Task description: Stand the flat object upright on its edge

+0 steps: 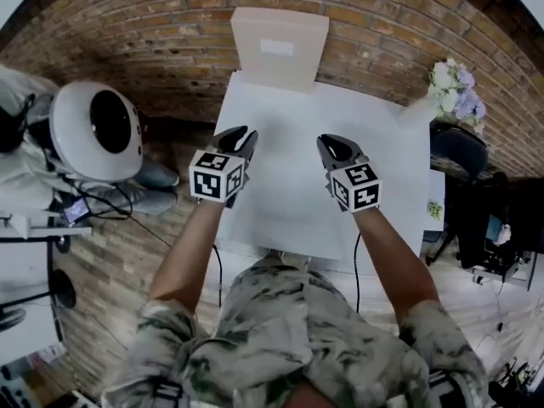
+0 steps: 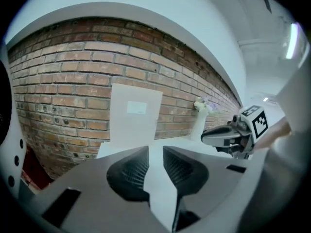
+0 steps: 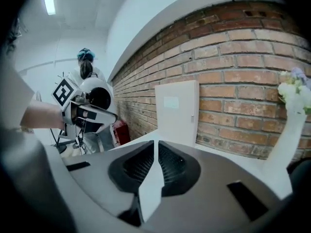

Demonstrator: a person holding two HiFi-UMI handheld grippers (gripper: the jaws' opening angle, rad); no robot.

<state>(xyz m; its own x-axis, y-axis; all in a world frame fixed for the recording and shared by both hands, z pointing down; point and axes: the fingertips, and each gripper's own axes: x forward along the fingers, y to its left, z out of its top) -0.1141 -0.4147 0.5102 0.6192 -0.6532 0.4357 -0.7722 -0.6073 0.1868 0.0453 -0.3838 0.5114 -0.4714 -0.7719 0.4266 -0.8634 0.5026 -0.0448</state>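
The left claw (image 2: 155,152) is hovering at centre frame over the white bench (image 1: 289,202), its jaws spread with nothing between them. The right claw (image 3: 156,147), level with it to the right, is holding its jaws almost pressed together, leaving only a thin empty slit. The board (image 1: 279,49) is standing upright against the brick wall at top centre, well apart from both claws.

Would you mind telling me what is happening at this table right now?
A person holds a gripper in each hand above a white table. The left gripper is open and empty; the right gripper has its jaws only a sliver apart, also on nothing. The flat white panel stands upright at the table's far edge, by the brick wall, with neither gripper touching it.
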